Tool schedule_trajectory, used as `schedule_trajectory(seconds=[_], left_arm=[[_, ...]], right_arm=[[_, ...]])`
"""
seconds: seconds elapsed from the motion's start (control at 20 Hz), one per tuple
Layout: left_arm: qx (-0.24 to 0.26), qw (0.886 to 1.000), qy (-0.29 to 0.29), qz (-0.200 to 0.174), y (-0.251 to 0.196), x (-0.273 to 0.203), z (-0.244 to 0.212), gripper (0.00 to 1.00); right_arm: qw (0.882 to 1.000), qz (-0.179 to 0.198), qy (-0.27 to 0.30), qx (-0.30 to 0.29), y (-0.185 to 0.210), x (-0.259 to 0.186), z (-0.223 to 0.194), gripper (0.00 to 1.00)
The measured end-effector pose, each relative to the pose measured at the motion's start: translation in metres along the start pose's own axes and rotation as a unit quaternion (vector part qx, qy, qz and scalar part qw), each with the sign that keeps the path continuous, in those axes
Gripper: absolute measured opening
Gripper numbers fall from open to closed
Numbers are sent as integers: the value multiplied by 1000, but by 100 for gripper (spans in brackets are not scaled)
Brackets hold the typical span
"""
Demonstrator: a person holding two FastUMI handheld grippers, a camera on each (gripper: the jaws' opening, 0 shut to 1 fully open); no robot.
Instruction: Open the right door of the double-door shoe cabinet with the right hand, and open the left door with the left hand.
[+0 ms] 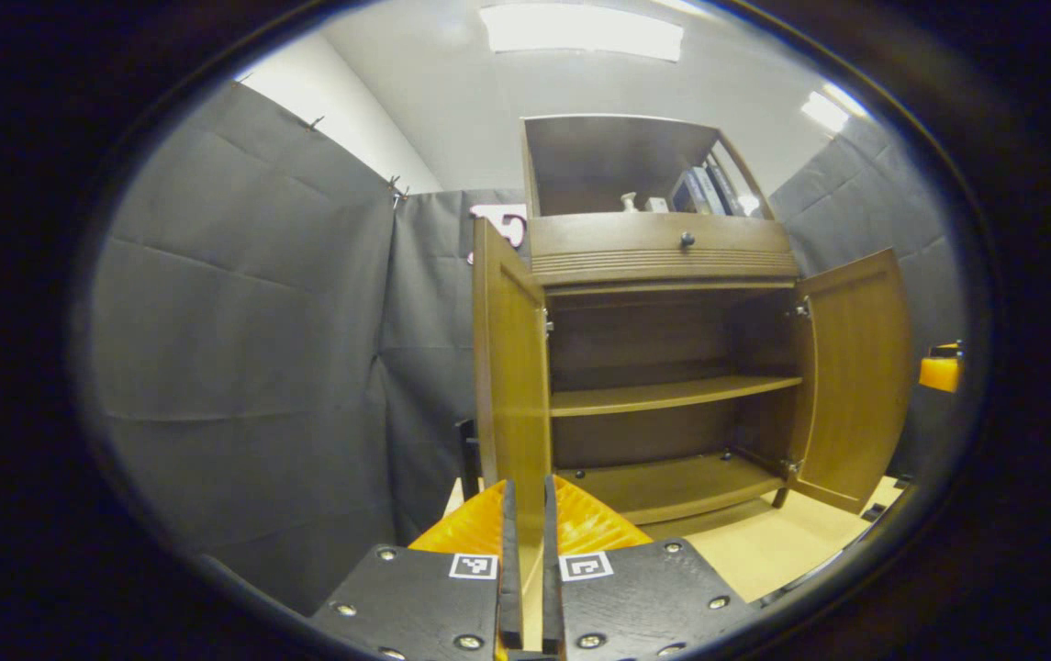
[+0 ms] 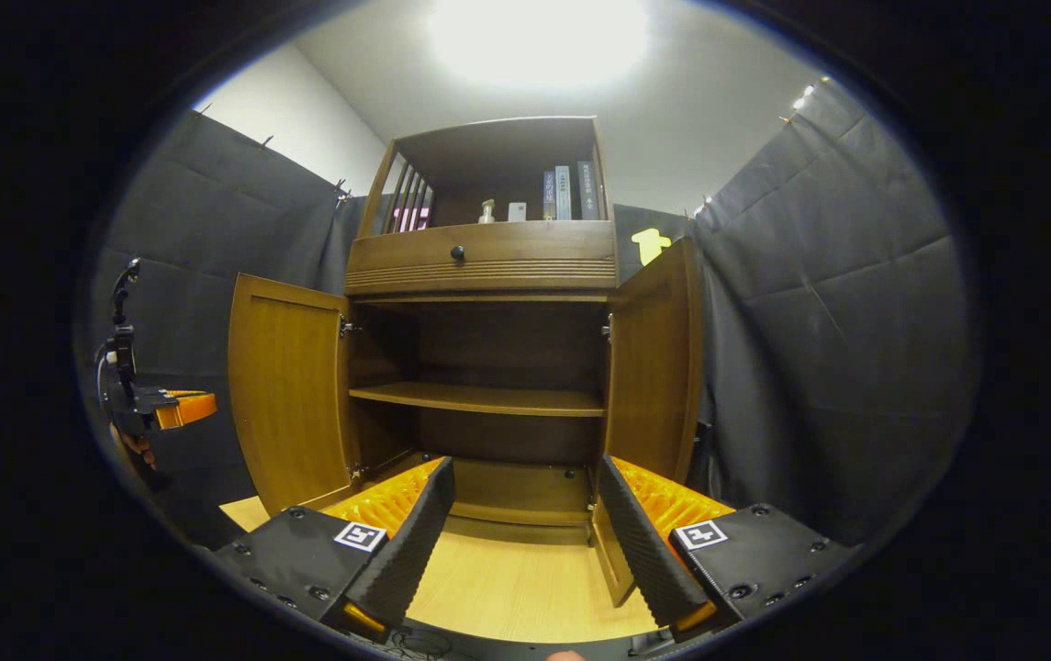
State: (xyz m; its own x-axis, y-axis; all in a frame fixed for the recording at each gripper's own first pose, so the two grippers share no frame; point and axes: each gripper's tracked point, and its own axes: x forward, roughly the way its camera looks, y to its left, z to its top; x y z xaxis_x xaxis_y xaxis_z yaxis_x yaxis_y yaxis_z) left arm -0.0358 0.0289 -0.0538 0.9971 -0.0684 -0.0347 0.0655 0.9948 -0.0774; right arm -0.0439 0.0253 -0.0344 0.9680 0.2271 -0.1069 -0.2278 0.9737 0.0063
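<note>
- Two doors swung open: left door (image 2: 291,395), right door (image 2: 658,367).
- One cabinet (image 2: 484,257), one bare shelf (image 2: 479,397).
- Left gripper (image 1: 526,551) jaws nearly closed, holding nothing.
- Right gripper (image 2: 525,542) jaws spread wide.

Light wooden floor (image 2: 525,578) under everything, running from the near edge up to the foot of the shoe cabinet (image 2: 479,257). Standing directly on it, at twelve o'clock in the right gripper view: the cabinet, both lower doors swung wide. Inside, a middle shelf (image 2: 479,397) and a bottom board (image 2: 516,496), both bare as far as can be told. On the open top shelf (image 2: 497,223), at twelve o'clock: a small pale bottle (image 2: 486,211), a small white box (image 2: 516,211) just beside it, then a few upright books (image 2: 569,192) toward one o'clock.
</note>
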Motion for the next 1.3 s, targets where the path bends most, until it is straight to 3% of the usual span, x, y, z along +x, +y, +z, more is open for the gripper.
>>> schedule_trajectory(seconds=[0.1, 0.2, 0.25, 0.9, 0.95, 1.0, 1.2, 1.25, 1.3], left_arm=[[-2, 1000, -3, -4, -11, -14, 7, 12], [1, 1000, -7, -7, -18, -28, 15, 12], [3, 1000, -8, -8, -21, -35, 17, 12], [13, 1000, -11, 7, -22, -73, 23, 12], [13, 1000, -10, 6, -22, -73, 23, 20], [14, 1000, -10, 9, -21, -73, 23, 29], [12, 1000, -14, 12, -23, -72, 24, 63], [11, 1000, -15, 13, -23, -71, 26, 60], [11, 1000, -18, 18, -21, -71, 26, 73]], right_arm=[[1000, -6, -2, 6, -9, -10, 3, 99], [1000, -15, -3, 10, -18, -20, 6, 94], [1000, -19, -4, 11, -22, -24, 6, 99], [999, -43, -5, 24, -45, -47, 7, 94], [999, -42, -5, 26, -45, -48, 6, 98], [999, -42, -5, 26, -45, -48, 7, 94], [999, -45, -5, 24, -47, -49, 8, 98], [999, -46, -5, 24, -48, -49, 7, 98], [999, -47, -5, 23, -49, -49, 7, 99]])
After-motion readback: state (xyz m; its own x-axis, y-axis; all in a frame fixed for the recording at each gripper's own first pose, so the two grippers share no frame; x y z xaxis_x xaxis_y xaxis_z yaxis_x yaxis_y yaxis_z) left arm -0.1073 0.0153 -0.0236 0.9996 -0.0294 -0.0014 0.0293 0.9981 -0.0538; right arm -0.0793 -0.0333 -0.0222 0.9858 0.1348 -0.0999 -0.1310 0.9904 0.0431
